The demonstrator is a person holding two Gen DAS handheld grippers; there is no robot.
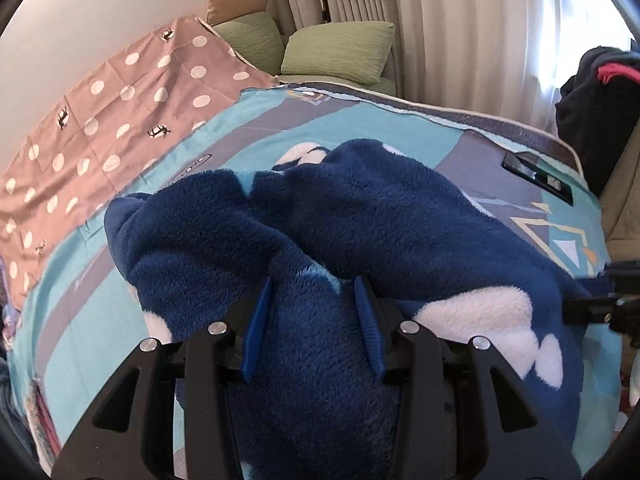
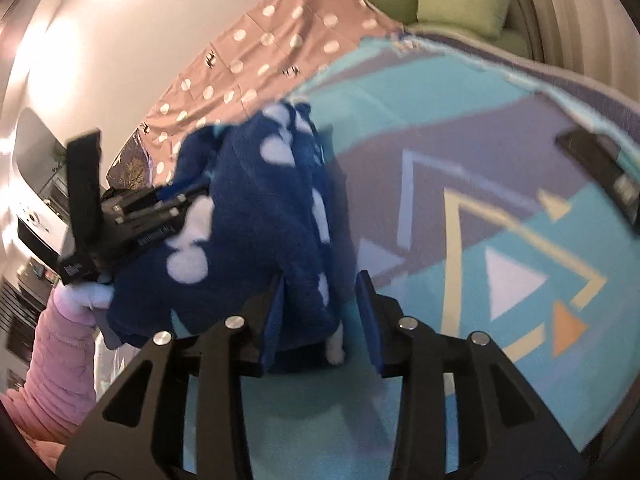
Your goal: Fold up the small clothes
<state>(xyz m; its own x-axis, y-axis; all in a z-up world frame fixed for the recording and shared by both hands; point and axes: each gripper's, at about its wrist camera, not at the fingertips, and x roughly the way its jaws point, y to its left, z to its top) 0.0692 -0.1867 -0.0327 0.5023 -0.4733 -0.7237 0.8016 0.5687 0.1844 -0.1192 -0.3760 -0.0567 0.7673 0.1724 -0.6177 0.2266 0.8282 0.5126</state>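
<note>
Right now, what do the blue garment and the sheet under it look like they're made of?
Blue garment: probably fleece or plush, matte; the sign is a fuzzy, clumped pile. Sheet: likely thin woven cotton or polyester, smooth and matte; it lies flat with a printed pattern.

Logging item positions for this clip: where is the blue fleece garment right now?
The blue fleece garment lies bunched on the turquoise patterned blanket, right of the polka-dot cloth, between both claws' fingers.

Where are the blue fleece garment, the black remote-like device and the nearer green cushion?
blue fleece garment (image 1: 360,208), left wrist view, its plush upper fold.
black remote-like device (image 1: 538,176), left wrist view, its flat top face.
green cushion (image 1: 340,52), left wrist view, its front face.
</note>
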